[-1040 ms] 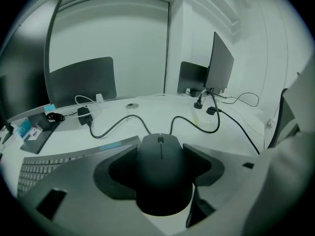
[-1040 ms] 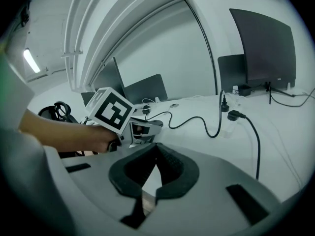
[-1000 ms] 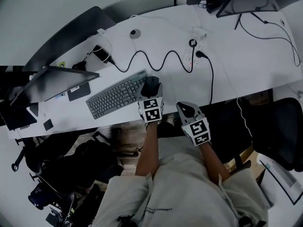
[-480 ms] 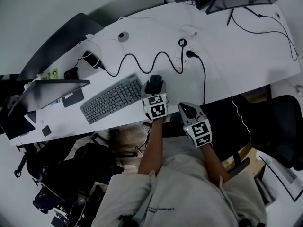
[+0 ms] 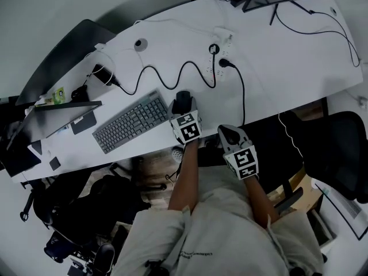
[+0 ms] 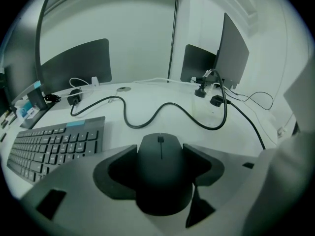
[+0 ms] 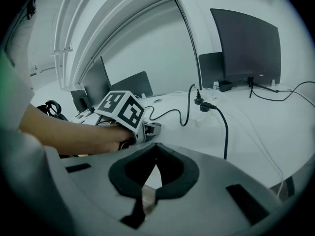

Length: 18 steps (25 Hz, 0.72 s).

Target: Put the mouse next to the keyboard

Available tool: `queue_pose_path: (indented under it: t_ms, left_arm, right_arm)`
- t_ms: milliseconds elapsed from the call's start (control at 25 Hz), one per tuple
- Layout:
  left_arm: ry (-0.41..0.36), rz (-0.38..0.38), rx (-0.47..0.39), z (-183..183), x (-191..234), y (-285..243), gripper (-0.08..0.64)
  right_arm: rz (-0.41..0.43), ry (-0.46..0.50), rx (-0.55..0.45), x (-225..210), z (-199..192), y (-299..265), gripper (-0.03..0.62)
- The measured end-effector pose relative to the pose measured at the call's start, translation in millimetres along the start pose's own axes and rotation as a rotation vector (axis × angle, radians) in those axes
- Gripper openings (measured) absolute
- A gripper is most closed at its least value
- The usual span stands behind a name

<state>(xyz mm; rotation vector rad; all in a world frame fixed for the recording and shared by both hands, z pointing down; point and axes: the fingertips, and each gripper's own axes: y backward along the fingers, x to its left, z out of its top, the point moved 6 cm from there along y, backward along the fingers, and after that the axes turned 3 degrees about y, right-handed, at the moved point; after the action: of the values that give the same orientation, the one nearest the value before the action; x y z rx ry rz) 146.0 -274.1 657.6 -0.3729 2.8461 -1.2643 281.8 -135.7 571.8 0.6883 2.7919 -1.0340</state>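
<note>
While the left gripper [image 5: 184, 112] pinched the black oval plastic mouse [image 6: 162, 168], that mouse was at 3 o'clock of the grey flat keyboard [image 5: 131, 121], just beside it. The right gripper's [image 7: 156, 156] jaws were pressed together, empty. Judged remaining: release only.

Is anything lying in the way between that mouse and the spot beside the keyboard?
Nothing visible does. The left gripper has its jaws closed on the mouse, just right of the keyboard, with only bare desk between them. The black cable snakes farther back, clear of that gap.
</note>
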Motion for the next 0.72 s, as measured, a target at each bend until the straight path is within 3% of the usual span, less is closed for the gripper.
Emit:
queue_pose_path:
  t_ms: [280, 720]
  left_arm:
    - [0.001, 0.000, 0.004, -4, -1, -1, 0.299]
    - [-0.004, -0.069, -0.055, 1, 3, 25, 0.299]
  right_arm:
    - [-0.010, -0.005, 0.003, 1, -5, 3, 0.006]
    - [-0.023, 0.019, -0.010, 25, -10, 10, 0.006]
